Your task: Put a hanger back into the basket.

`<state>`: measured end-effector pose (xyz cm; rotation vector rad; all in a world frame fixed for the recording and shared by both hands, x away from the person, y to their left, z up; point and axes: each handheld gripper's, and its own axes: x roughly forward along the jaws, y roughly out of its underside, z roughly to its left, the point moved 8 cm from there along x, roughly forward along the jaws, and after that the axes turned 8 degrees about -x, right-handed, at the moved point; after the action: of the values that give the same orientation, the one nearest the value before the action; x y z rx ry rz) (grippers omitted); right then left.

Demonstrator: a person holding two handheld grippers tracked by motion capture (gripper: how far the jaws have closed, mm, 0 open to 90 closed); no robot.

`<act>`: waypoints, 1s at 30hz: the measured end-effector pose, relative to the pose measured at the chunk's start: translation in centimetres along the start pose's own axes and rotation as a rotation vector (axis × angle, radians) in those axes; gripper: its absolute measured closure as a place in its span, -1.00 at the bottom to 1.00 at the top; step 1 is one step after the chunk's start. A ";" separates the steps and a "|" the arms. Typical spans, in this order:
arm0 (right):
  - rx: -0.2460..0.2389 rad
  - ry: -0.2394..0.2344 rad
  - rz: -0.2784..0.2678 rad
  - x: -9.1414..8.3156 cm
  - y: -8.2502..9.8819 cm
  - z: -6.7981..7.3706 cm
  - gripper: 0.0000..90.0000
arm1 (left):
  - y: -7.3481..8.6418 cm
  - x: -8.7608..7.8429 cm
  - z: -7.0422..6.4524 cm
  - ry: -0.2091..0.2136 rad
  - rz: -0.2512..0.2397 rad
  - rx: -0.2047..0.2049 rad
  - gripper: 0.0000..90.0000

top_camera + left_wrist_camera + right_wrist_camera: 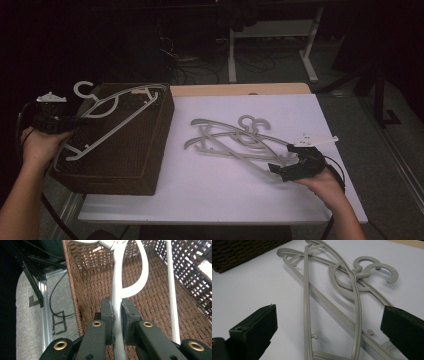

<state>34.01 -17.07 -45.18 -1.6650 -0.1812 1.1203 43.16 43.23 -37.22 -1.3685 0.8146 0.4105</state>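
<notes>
1. The work in hand is moving grey plastic hangers from the white table (200, 200) into the brown wicker basket (150, 165) at its left edge.
2. One hanger (112, 117) lies slantwise over the basket's opening – its hook pokes past the far left rim, so it looks not quite settled inside.
3. The left gripper (70, 125) is pinched on that hanger; in the left gripper view its pads (108, 315) press the pale bar (117, 315) from both sides, with wicker beneath.
4. Two more hangers (235, 142) lie overlapped on the table, well apart from the basket.
5. The right gripper (280, 170) sits at their near end, its jaws spread wide – they straddle the bars (332, 312) without pressing on them.
6. Judged so: one hanger nearly delivered, two left to grasp and carry over.
</notes>
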 end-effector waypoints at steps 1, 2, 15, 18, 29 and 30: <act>-0.001 0.001 0.000 0.0 0.0 0.0 -0.99 | 0.3 0.4 -0.1 0.004 0.008 0.000 0.82; -0.002 0.000 0.000 0.0 0.0 0.0 -0.99 | 0.5 0.8 -0.2 0.001 0.011 -0.006 0.82; 0.000 0.000 -0.004 -0.2 -0.1 -0.1 -0.99 | 1.4 3.6 -0.6 -0.026 0.072 -0.003 0.80; 0.002 0.003 -0.006 -0.2 -0.1 -0.1 -0.99 | 1.8 3.7 -0.3 -0.008 0.082 -0.032 0.71; -0.006 0.001 -0.003 0.1 -0.5 -0.2 -0.99 | 1.2 1.8 -0.6 0.080 -0.012 -0.089 0.11; -0.005 0.001 -0.003 0.1 -0.5 -0.2 -0.99 | 1.0 1.6 -1.0 0.094 -0.020 -0.093 0.07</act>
<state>34.42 -16.94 -44.85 -1.6690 -0.1860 1.1174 43.31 42.18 -39.05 -1.4903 0.8672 0.3742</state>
